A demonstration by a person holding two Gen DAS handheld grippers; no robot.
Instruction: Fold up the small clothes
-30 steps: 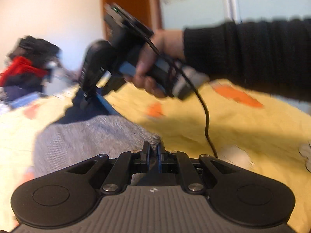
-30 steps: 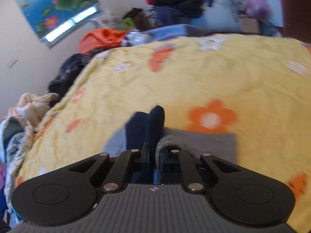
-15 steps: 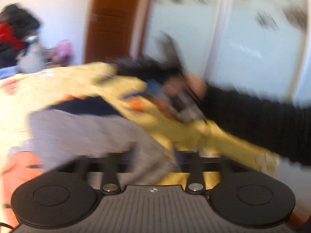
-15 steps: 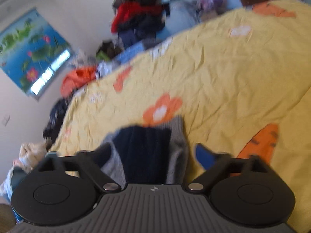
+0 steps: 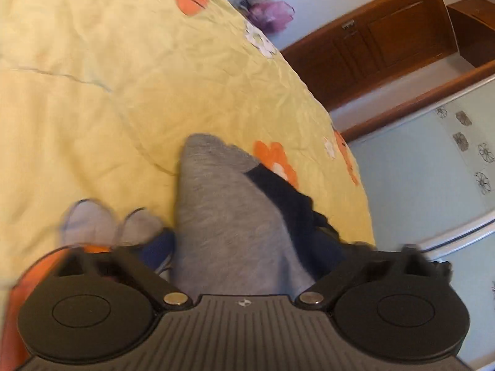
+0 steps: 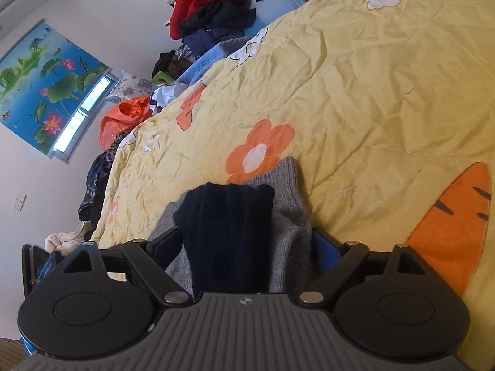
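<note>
Grey garment (image 6: 290,216) with navy part (image 6: 229,235) lying flat on yellow quilt (image 6: 371,77), directly under and ahead of both grippers. Near the quilt's side edge in the left wrist view (image 5: 222,216); quilt (image 5: 92,77) drops away on the right side of that picture toward a brown wooden door (image 5: 386,40) and a pale wardrobe panel (image 5: 433,170).

Open quilt stretching far ahead and to the left in the left wrist view, wide and bare apart from printed orange flowers (image 5: 275,160). In the right wrist view, open quilt ahead and to the right; far edge crowded by a clothes pile (image 6: 210,9), an orange bag (image 6: 126,117) and dark clothing along the left margin. Lotus picture (image 6: 46,86) on the wall behind.

Left gripper (image 5: 244,256): jaws parted, just been closing, garment passing between them, pads not seen pressing. Blurred, so contact uncertain. A blurred pale patch (image 5: 108,222) beside the left finger, unidentified.

Right gripper (image 6: 247,247): jaws spread, just been closing from wider, cloth lying between the 2 fingers, released rather than pinched.

Garment: knit, grey body, navy ribbed panel laid over its middle, far end narrowing to a rounded tip in the left wrist view. Ribbed grey cuff (image 6: 287,173) at the far end in the right wrist view, touching an orange flower (image 6: 256,151).
</note>
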